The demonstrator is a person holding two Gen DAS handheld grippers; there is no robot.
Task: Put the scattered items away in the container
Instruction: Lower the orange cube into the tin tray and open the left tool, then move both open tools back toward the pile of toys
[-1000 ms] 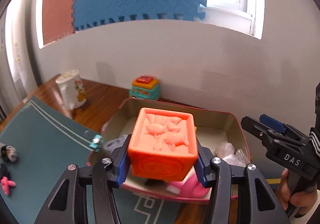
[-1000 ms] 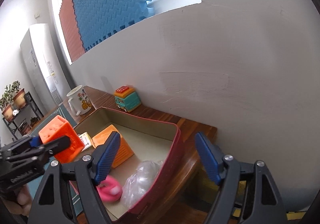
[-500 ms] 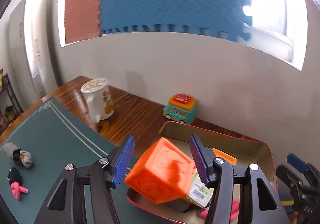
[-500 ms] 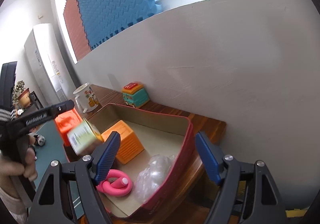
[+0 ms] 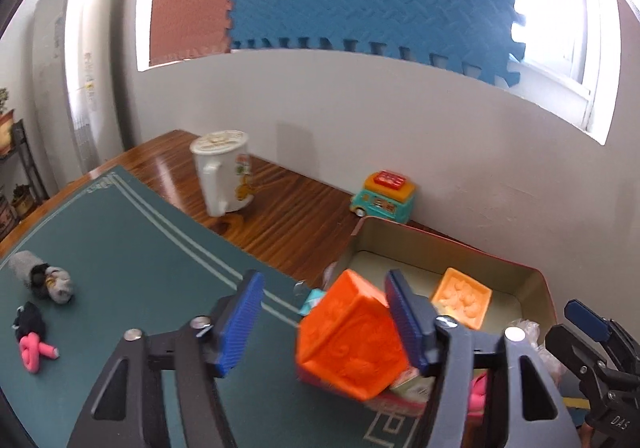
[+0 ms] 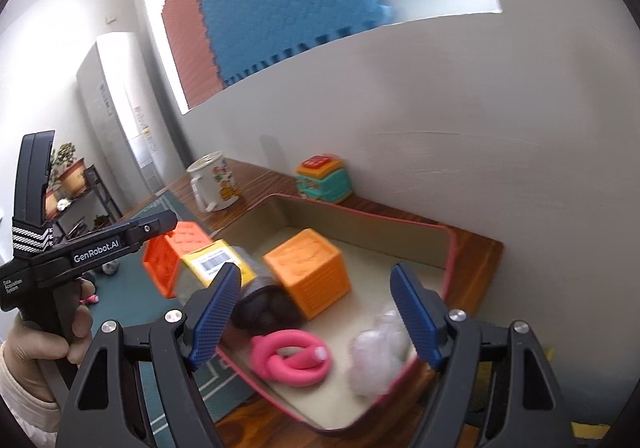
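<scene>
The orange cube [image 5: 352,340] is blurring at its edges in the left wrist view, and it is hiding the near wall of the tin [image 5: 536,288], so whether it is touching the rim cannot be told. The left gripper [image 5: 324,322] is covering most of a labelled box [image 5: 412,388] and a pink ring [image 5: 478,388] below it. The right gripper [image 5: 592,348] is getting cut by the right edge. In the right wrist view, a dark object [image 6: 264,308] under the box is smearing beyond recognition, and the plastic wrap [image 6: 376,352] is blurring too. The hand [image 6: 44,340] is getting cropped at the left edge.
</scene>
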